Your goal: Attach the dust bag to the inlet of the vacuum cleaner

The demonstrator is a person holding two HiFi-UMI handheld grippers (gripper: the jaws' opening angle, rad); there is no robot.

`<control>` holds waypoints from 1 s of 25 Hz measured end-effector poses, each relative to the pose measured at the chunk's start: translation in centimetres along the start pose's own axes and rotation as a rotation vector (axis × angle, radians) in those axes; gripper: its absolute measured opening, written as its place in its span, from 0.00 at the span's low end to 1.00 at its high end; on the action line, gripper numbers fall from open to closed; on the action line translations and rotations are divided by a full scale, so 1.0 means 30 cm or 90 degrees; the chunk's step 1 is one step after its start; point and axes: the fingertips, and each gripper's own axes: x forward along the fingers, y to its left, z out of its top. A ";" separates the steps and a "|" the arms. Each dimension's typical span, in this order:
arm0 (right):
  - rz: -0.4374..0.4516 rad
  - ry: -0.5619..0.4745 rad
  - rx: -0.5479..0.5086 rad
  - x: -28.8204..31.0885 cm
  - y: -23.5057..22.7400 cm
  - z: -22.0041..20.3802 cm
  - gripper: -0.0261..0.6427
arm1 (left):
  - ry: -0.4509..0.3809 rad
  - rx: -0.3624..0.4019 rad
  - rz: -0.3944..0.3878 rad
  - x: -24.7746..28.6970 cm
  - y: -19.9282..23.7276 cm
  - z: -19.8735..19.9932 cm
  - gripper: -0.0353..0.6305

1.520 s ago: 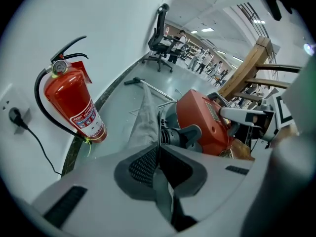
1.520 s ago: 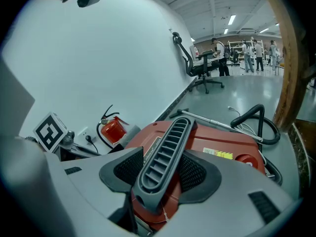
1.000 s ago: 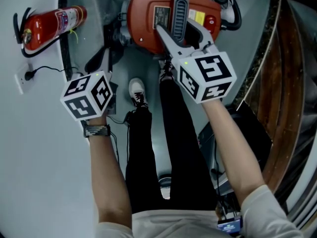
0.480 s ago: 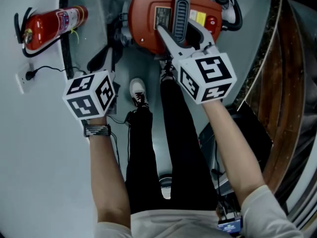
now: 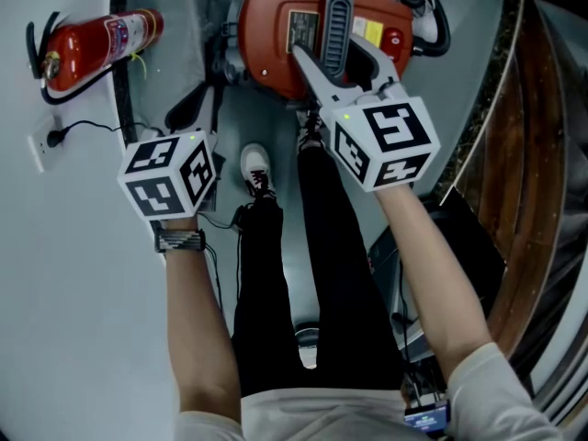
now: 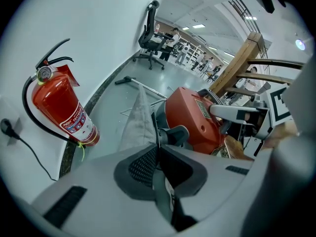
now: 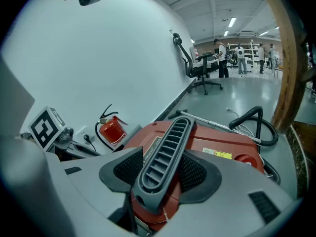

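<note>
The dust bag point(image 6: 138, 117), a grey cloth sack stretching alongside the red vacuum cleaner point(image 6: 192, 117), is being pinched by its thin edge between the nearly closed jaws of the left gripper point(image 6: 156, 157), just in front of the black inlet point(image 6: 173, 135). Compared with a second ago, that gripper is being nudged slightly toward the red body. Its jaws have just been eased a little apart, though the edge is still being held between the pads. From this, the bag's mouth is judged as being lined up with the inlet, not yet seated.

The machine is being steadied by the right gripper point(image 7: 160, 169), whose jaws are being pressed onto the ribbed handle point(image 7: 163, 157). Room is being limited on the left by the fire extinguisher point(image 5: 96, 44) and the wall point(image 5: 55, 292), and beyond by the hose point(image 7: 256, 117). Open floor is being left toward the person's shoe point(image 5: 255, 168).
</note>
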 end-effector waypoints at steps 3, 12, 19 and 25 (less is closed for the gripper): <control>0.000 0.000 0.000 0.001 0.000 0.002 0.35 | 0.001 0.003 -0.006 0.002 -0.006 0.002 0.08; 0.000 0.000 0.000 0.000 0.002 0.001 0.35 | 0.004 0.018 -0.021 0.002 -0.017 0.003 0.09; 0.001 0.000 0.000 0.001 0.001 0.001 0.35 | 0.009 0.028 -0.022 0.006 -0.035 0.001 0.08; 0.004 0.001 0.002 -0.001 0.003 0.002 0.35 | 0.004 0.023 -0.015 0.001 -0.030 0.001 0.08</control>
